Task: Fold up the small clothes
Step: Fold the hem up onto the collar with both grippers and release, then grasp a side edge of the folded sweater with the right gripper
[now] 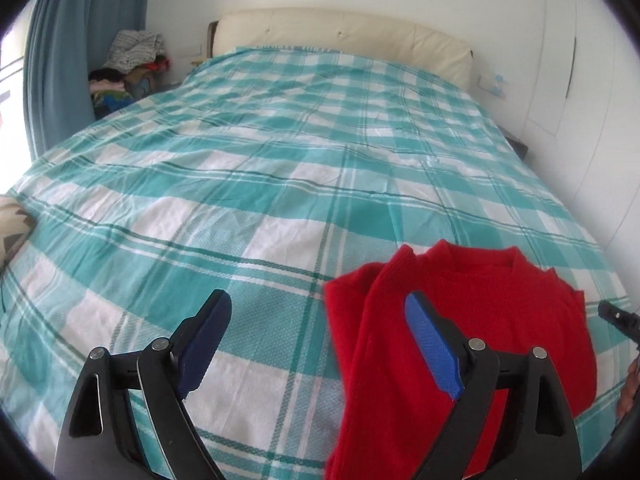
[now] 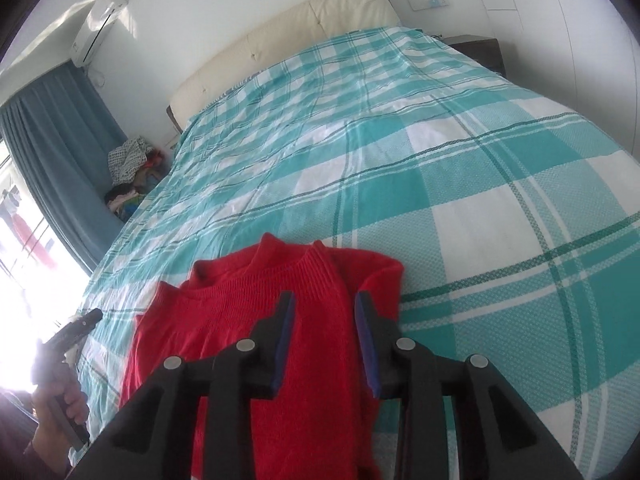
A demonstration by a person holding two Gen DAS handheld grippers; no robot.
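Note:
A small red knitted sweater (image 1: 492, 320) lies flat on the teal and white checked bedspread (image 1: 280, 152), collar toward the headboard, with a sleeve folded in over the body on each side. My left gripper (image 1: 320, 320) is open and empty, hovering over the sweater's left edge. My right gripper (image 2: 325, 320) is open and empty, above the sweater (image 2: 240, 320) near its right folded sleeve. The left gripper also shows in the right wrist view (image 2: 86, 320), held in a hand.
The bedspread (image 2: 440, 140) covers the whole bed up to a cream headboard (image 1: 340, 32). A pile of clothes (image 1: 132, 60) sits beside the bed by the blue curtain (image 1: 80, 40). A patterned cushion (image 1: 12, 224) lies at the left edge. White wardrobe doors (image 1: 580, 80) stand on the right.

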